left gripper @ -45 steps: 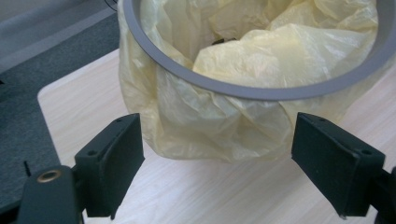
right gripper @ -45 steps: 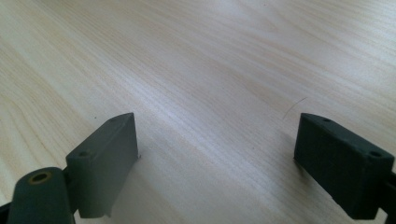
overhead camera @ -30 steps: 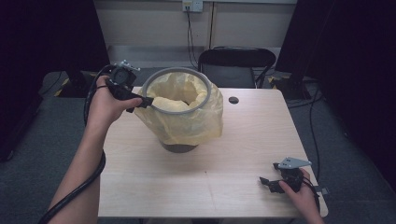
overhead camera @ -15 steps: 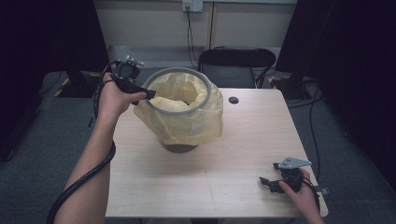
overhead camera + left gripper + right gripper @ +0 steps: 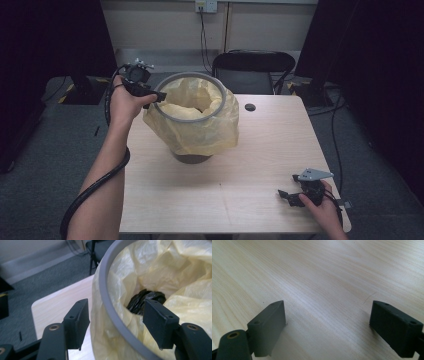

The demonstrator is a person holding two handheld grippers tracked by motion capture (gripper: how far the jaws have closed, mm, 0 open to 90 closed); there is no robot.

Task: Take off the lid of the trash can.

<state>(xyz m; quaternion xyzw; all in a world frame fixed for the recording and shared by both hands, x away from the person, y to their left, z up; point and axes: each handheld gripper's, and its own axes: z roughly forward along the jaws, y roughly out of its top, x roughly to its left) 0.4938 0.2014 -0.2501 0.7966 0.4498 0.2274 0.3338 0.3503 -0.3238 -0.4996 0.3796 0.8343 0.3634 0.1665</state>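
2 jaws of the left gripper (image 5: 117,326) straddled the grey rim (image 5: 107,297) and yellow bag (image 5: 175,270), just closing, not yet pinching; right gripper (image 5: 328,327) rested spread over bare table (image 5: 317,277).

The left gripper (image 5: 156,96), raised on an outstretched left forearm (image 5: 107,170), points rightward; its jaws, just closing, stand apart. The right gripper (image 5: 286,195) rests low in the right hand (image 5: 320,207), jaws spread wide.

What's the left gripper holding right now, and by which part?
Nothing yet. The left gripper straddles the bin's grey rim and yellow bag; its jaws have just been closing, pads still apart from both.
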